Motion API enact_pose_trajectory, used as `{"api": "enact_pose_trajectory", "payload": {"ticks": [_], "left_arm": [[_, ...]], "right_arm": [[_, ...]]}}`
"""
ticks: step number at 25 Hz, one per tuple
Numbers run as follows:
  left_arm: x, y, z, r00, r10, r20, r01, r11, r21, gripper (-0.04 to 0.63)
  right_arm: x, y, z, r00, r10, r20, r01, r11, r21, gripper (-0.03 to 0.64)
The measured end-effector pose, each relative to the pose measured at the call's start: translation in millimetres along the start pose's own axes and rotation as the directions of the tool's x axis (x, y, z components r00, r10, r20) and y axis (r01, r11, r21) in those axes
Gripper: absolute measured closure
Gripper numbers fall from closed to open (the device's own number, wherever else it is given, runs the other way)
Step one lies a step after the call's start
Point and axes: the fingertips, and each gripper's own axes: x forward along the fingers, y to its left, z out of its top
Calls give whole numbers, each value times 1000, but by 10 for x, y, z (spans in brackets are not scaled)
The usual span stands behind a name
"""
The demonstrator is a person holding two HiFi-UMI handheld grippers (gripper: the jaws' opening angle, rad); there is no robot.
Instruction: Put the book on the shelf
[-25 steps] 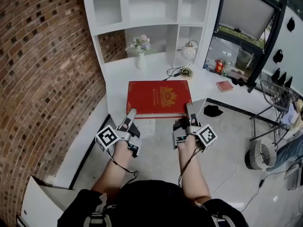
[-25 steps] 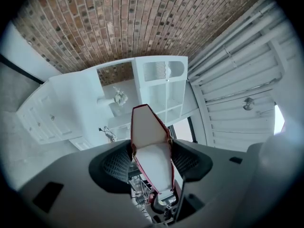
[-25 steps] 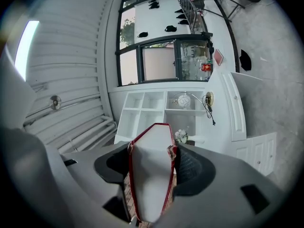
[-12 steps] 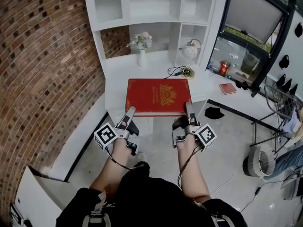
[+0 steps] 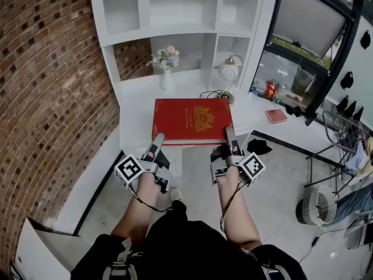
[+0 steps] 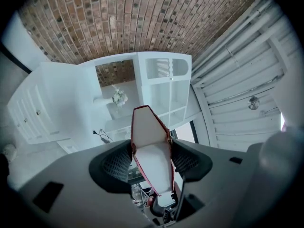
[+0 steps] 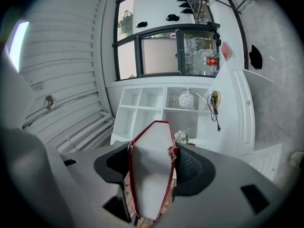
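Note:
A large red book (image 5: pixel 192 119) with a gold emblem lies flat, face up, over the white desk (image 5: pixel 133 101), below the white shelf unit (image 5: pixel 175 16). My left gripper (image 5: pixel 158 137) is shut on its near left corner. My right gripper (image 5: pixel 229 132) is shut on its near right corner. In the left gripper view the book's white page edge (image 6: pixel 151 151) stands clamped between both jaws of the left gripper (image 6: pixel 151 156). The right gripper view shows the book (image 7: pixel 149 175) pinched the same way in the right gripper (image 7: pixel 151 161), with the shelf compartments (image 7: pixel 152 103) beyond.
A vase of flowers (image 5: pixel 166 69), a round lamp (image 5: pixel 227 70) and a cable (image 5: pixel 211 93) stand at the back of the desk. A brick wall (image 5: pixel 46 98) runs along the left. A small red book (image 5: pixel 275 115) and a black object (image 5: pixel 259 146) lie to the right.
Both grippers stay shut on the book's near corners. The head view has shifted, so the shelf and desk sit further left, and a foot now shows below the grippers.

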Motion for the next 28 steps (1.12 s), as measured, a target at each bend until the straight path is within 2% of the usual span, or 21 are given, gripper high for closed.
{"api": "enact_pose_trajectory", "payload": {"ticks": [2, 5, 10, 21, 26, 28], "left_arm": [[172, 120, 24, 1000, -5, -10, 5, 1000, 4, 328], [707, 131, 152, 1000, -12, -22, 12, 999, -29, 328], [1409, 315, 429, 999, 27, -29, -28, 999, -28, 328], [2665, 813, 1384, 999, 36, -13, -37, 999, -10, 328], [3166, 904, 1752, 1000, -15, 9, 15, 999, -34, 328], [3311, 984, 1870, 1000, -7, 8, 7, 1000, -22, 328]], "right_arm": [[137, -95, 78, 1000, 9, 13, -9, 1000, -12, 345], [602, -169, 341, 1000, -19, 18, 20, 1000, -23, 345], [1347, -268, 583, 999, -28, 19, 29, 1000, -10, 345], [3024, -699, 655, 1000, -19, 0, 19, 1000, 11, 345], [3670, -863, 662, 1000, -20, -18, 20, 1000, 11, 345], [3859, -916, 670, 1000, -21, -18, 22, 1000, 15, 345]]}}
